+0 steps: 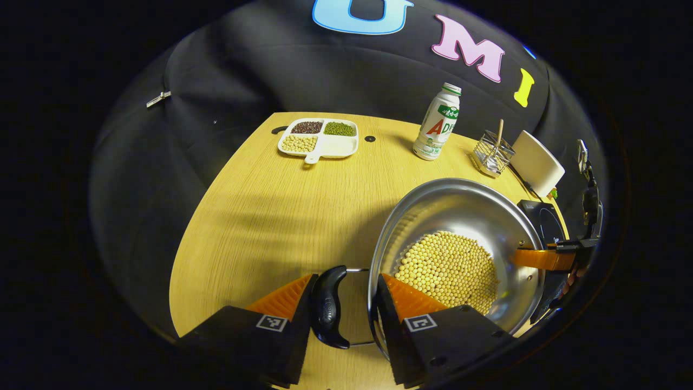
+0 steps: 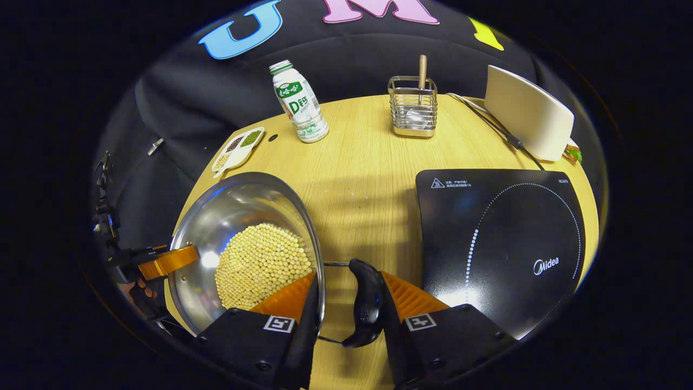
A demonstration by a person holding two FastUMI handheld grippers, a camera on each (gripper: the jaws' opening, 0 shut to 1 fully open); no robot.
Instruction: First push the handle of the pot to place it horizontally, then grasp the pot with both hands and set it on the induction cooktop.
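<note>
A steel pot (image 1: 460,208) holding soybeans (image 1: 449,265) is over the wooden table (image 1: 260,216). My left gripper (image 1: 344,303) straddles its black side handle (image 1: 327,309): one finger presses the handle from outside, the other sits inside the rim. My right gripper (image 2: 346,303) holds the opposite black handle (image 2: 365,303) the same way, one finger inside the pot (image 2: 238,211). Each gripper also appears at the pot's far side in the other's view: the right gripper (image 1: 563,254) and the left gripper (image 2: 157,262). The black induction cooktop (image 2: 503,244) lies just right of the pot.
At the table's back stand a white drink bottle (image 2: 299,103), a wire basket with a wooden-handled utensil (image 2: 412,105), a white box (image 2: 528,114) with a cable, and a divided dish of beans (image 1: 319,138). Bare wood lies between pot and dish.
</note>
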